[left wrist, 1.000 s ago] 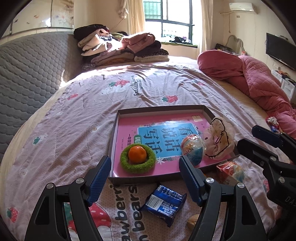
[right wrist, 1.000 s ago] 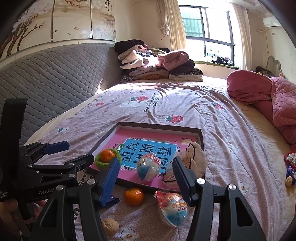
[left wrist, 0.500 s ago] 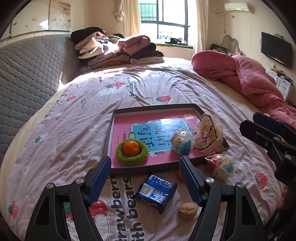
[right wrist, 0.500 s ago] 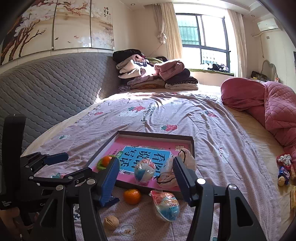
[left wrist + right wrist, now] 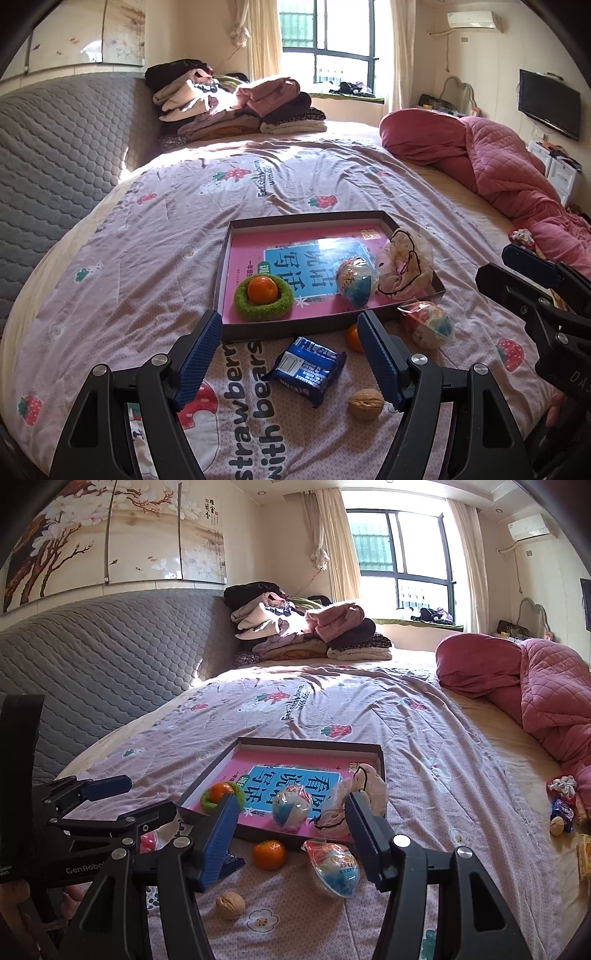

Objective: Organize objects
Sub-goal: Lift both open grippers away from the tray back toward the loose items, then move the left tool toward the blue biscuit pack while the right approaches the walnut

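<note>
Both empty, the left gripper (image 5: 288, 343) and right gripper (image 5: 291, 830) hang open; just ahead, a loose tangerine (image 5: 268, 854) likely awaits boxing in the tray (image 5: 295, 328).

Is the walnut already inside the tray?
No, the walnut lies on the bedsheet in front of the tray.

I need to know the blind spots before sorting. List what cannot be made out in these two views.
- Blue snack packet: right wrist view, mostly hidden behind a gripper finger.
- Loose orange: left wrist view, half hidden by a finger.
- Items at the bed's right edge: too small to identify.
- Book title: partly covered by the wrapped toy egg.
</note>
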`<act>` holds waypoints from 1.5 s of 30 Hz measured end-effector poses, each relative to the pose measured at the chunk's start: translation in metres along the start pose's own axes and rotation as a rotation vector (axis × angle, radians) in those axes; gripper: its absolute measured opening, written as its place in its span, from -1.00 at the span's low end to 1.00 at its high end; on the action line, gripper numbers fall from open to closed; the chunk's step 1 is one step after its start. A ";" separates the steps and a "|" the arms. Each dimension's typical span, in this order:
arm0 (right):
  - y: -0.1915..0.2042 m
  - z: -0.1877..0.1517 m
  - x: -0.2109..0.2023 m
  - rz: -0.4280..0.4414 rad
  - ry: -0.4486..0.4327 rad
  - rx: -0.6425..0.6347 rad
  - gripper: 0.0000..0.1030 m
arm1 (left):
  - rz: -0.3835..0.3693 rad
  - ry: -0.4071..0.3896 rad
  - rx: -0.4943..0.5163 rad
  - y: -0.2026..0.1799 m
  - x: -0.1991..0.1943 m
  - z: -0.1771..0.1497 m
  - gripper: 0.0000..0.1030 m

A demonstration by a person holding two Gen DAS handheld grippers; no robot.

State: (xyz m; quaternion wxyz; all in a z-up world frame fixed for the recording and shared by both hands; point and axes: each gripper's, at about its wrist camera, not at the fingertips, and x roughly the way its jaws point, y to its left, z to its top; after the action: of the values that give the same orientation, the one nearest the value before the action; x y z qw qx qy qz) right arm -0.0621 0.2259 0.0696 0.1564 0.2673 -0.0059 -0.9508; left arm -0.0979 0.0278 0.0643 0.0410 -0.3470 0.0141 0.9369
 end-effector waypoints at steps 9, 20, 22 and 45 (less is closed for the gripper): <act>0.010 -0.006 -0.014 0.001 -0.008 -0.009 0.16 | -0.016 -0.008 -0.001 0.000 -0.011 -0.003 0.49; 0.016 -0.015 -0.025 -0.003 0.000 -0.008 0.16 | -0.029 -0.004 0.002 0.000 -0.020 -0.010 0.49; 0.016 -0.017 -0.027 -0.006 0.000 -0.010 0.16 | -0.036 -0.004 0.002 0.000 -0.023 -0.011 0.49; 0.026 -0.051 -0.034 -0.017 0.076 -0.048 0.16 | -0.036 0.043 0.027 0.002 -0.026 -0.037 0.49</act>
State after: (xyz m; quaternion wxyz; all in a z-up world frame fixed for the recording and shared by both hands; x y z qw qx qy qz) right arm -0.0008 0.2149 0.0452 0.1548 0.2993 0.0248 -0.9412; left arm -0.0546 0.0221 0.0534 0.0621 -0.3665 0.0216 0.9281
